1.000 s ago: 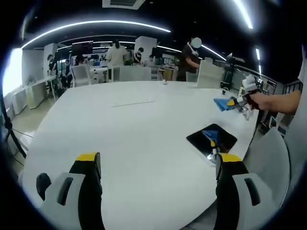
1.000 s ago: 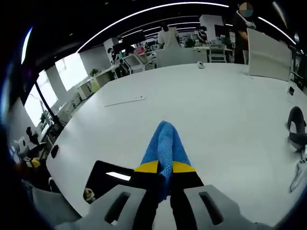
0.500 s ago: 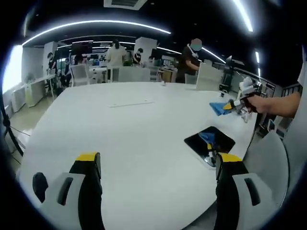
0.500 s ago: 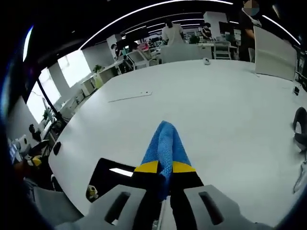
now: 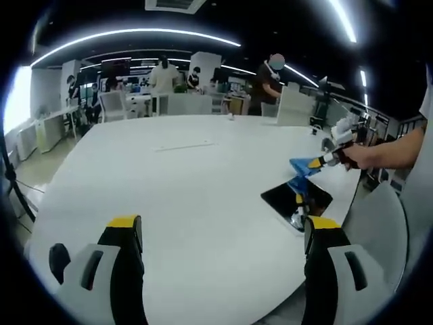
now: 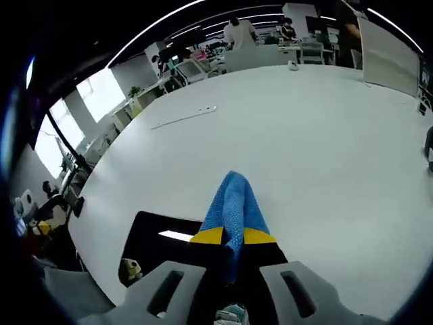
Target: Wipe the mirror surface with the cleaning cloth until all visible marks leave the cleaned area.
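A dark rectangular mirror [image 5: 292, 201] lies flat on the white table [image 5: 183, 189] near its right edge; in the right gripper view the mirror [image 6: 159, 240] sits just left of my jaws. My right gripper [image 6: 233, 235] is shut on a blue cleaning cloth [image 6: 233, 206] that sticks out ahead of the tips. In the left gripper view that right gripper [image 5: 318, 161] hangs a little above the mirror's far side with the blue cloth [image 5: 302, 164], whose reflection shows in the glass. My left gripper [image 5: 220, 227] stands open over the near table, with nothing between its jaws.
A thin white strip [image 5: 186, 145] lies mid-table. A small dark object [image 5: 59, 257] rests by the left jaw. A small yellowish item [image 6: 128, 269] sits at the mirror's near corner. People, chairs and desks [image 5: 169, 88] stand beyond the table's far edge.
My right gripper has come down and in toward the mirror with the blue cloth, now hanging just above its far side. The left gripper has stayed put.
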`<state>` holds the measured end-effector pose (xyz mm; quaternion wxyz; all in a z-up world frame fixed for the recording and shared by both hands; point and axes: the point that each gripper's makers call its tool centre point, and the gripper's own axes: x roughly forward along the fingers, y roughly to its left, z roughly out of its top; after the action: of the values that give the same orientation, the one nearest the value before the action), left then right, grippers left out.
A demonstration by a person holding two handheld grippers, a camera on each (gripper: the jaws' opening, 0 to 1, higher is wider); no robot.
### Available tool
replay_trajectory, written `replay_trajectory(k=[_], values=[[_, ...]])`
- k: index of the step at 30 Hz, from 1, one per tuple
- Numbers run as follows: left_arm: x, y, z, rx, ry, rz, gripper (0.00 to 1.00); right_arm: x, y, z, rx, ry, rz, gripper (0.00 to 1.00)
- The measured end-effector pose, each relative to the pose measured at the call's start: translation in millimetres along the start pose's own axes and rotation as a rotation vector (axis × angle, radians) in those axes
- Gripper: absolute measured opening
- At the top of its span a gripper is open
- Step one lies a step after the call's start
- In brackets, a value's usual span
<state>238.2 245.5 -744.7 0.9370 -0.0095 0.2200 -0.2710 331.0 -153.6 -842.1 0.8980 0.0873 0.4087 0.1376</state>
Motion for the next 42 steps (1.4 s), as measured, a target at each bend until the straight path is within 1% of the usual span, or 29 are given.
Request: replay_trajectory(k=[2,3,5,7,10,12,13,15,19,23,29,33,37,38,42], values=[[-1,-1.7,0.0,-0.008,0.002,-0.004,0.99,4,1,-2.4,-0.016,0.003,-0.006,0.03],[-1,-2.2,-0.3,-0.009,0.003,-0.006,0.99,6,-1,-3.4,-0.043,0.006,-0.029,0.03],[-1,-1.9,-1.1,-0.005,0.005,-0.005,0.99,9,2,-5.2,-0.040,0.013,-0.014,0.03],[-1,-2.4,-1.4,-0.007,0.004,-0.005,0.99,12,3,-9.3,-0.030,0.031,-0.014,0.03],[-1,-3.5,-1.9,-0.007,0.003,-0.004,0.99,16,0,-18.0,-0.054,0.061,-0.029,0.03],[-1,-3.2,-3.1,-0.006,0.005,-0.005,0.99,19,-1,-27.3,-0.055,0.097,-0.034,0.03],[-1,-3.0,-3.6,-0.005,0.006,-0.005,0.99,21,-2,-33.7,-0.080,0.122,-0.033,0.03],[-2,-2.7,-4.2,-0.005,0.007,-0.004,0.99,21,-2,-30.7,-0.072,0.105,-0.037,0.03],[-3,-5.9,-2.4,-0.008,0.005,0.000,0.99,21,-2,-30.0,-0.045,0.113,-0.044,0.02],[-1,-5.3,-4.7,-0.010,0.008,-0.004,0.99,23,-2,-29.2,-0.045,0.122,-0.048,0.03],[1,-4.5,-5.3,-0.009,0.008,-0.015,0.99,23,7,-29.5,-0.045,0.131,-0.062,0.02],[0,-5.2,-4.4,-0.009,0.006,-0.018,0.99,28,11,-29.3,-0.036,0.137,-0.068,0.02],[0,-0.4,-8.8,-0.009,0.012,-0.022,0.99,31,20,-29.8,-0.035,0.142,-0.065,0.02],[0,3.4,-10.2,-0.008,0.012,-0.021,0.99,35,25,-30.5,-0.035,0.145,-0.061,0.02],[0,5.8,-5.9,-0.029,-0.011,-0.014,0.99,40,31,-29.8,-0.062,0.144,-0.070,0.02]])
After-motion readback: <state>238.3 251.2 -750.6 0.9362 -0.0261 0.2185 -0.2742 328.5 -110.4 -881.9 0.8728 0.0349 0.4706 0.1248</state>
